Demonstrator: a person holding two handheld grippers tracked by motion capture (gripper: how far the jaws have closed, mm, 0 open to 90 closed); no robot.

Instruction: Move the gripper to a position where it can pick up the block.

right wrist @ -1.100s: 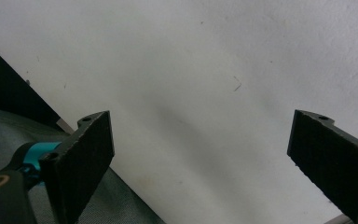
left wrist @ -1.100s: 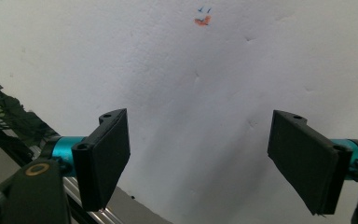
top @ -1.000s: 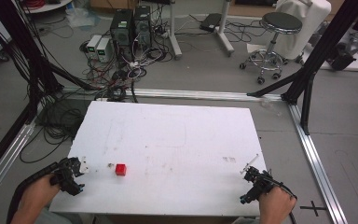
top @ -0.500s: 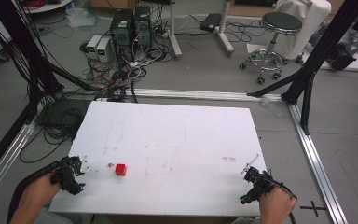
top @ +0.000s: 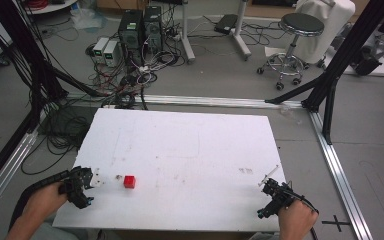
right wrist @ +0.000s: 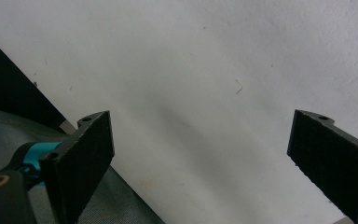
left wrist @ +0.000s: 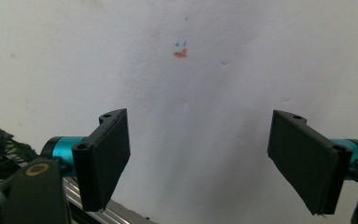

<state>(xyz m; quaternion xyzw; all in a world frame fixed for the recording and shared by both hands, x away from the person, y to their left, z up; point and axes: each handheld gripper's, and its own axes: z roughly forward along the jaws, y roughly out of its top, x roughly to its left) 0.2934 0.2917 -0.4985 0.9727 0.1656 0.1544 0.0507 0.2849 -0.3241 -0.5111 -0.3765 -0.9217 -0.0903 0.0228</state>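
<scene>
moved: nothing since earlier; both hands hold place | left gripper point(top: 82, 186) jaws wide, empty, near cube point(top: 129, 181); right gripper point(top: 272, 196) wide, empty, well apart | likely cube pickup: straddle cube squarely, then close on table point(top: 190, 145)

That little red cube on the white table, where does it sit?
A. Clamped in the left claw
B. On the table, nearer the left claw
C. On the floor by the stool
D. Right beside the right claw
B: in the high view the red cube rests on the white table, a short way from the left claw and far from the right claw, touched by neither.
</scene>
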